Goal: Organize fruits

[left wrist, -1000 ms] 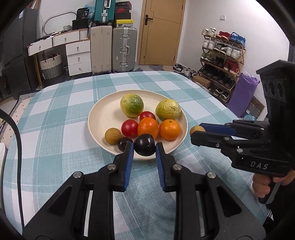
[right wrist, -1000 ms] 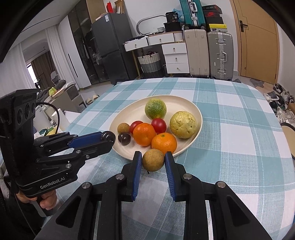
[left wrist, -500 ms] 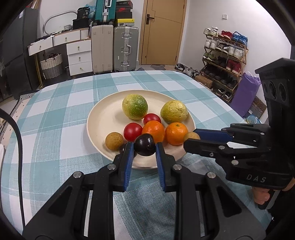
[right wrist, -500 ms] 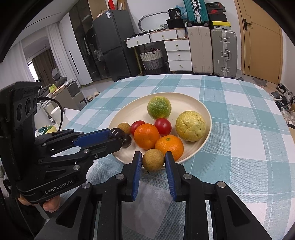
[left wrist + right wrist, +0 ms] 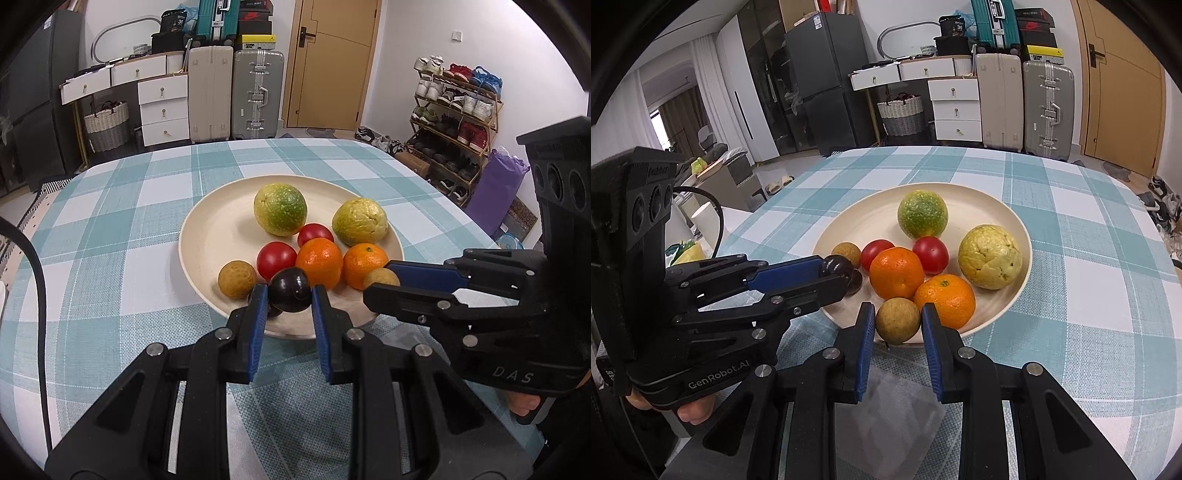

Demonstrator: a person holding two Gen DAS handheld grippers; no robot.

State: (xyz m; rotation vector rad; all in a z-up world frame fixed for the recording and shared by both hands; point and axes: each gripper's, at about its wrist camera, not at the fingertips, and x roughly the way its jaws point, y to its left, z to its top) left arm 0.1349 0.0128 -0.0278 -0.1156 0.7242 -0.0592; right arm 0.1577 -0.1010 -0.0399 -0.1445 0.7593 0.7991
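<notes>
Fruit is piling up on the plate [image 5: 207,236] (seven pieces already lying there), while the left tongs [image 5: 290,295] are clamping a dark plum [image 5: 291,290] and the right tongs [image 5: 898,321] a brown fruit [image 5: 897,320] over its near rim, both awaiting release.

Crowded along the near half of the plate [image 5: 207,229]: oranges [image 5: 319,262], tomatoes [image 5: 277,256], small brown fruit [image 5: 236,278]. Bare toward its far left rim; open table [image 5: 110,206] all around.
</notes>
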